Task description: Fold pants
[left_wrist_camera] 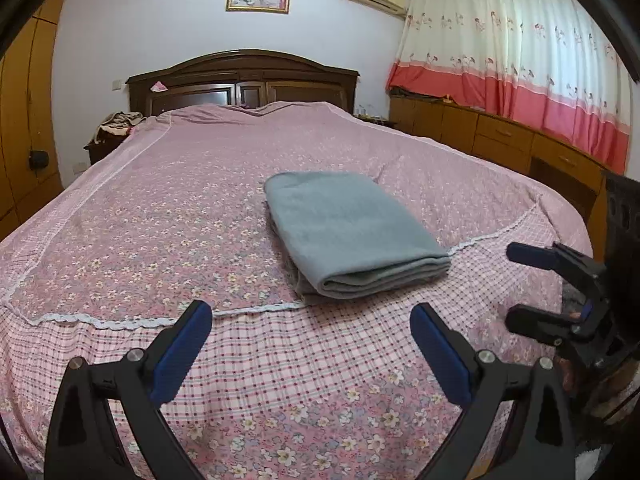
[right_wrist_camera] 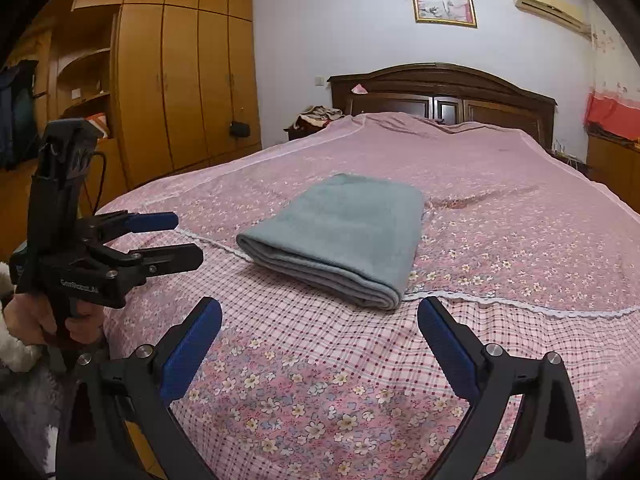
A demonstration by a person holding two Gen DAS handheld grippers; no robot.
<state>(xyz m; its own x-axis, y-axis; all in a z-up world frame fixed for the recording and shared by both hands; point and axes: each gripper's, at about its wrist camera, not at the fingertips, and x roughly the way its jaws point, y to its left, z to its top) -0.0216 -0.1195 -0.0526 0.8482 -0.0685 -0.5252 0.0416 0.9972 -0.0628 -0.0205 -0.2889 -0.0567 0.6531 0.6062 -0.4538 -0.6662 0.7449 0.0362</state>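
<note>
The pants (left_wrist_camera: 352, 236) lie on the bed (left_wrist_camera: 160, 200), a grey-blue bundle folded into a neat rectangle, near the foot end and a little to the right of the middle in the left view. Its near fold rests on the white lace seam (left_wrist_camera: 256, 308) where the floral top meets the checked border.

Both claws hang above the foot of the bed, apart from the cloth. The left gripper (left_wrist_camera: 310, 340) has its jaws spread wide and holds nothing; the right gripper (right_wrist_camera: 320, 336) is likewise wide open and empty. Each shows in the other's view — the left one held in a hand (right_wrist_camera: 40, 320) at the frame's edge.

By the look of it the folding is done, or nearly so. If one more step remains, it is best to check that the layers at the near end sit flush, and to press them flat rather than pinch — a pull at one corner could drag the stack open.

The bundle's long axis runs from the foot toward the headboard (left_wrist_camera: 244, 80), slightly skewed. The thick rolled fold points at the grippers.
</note>
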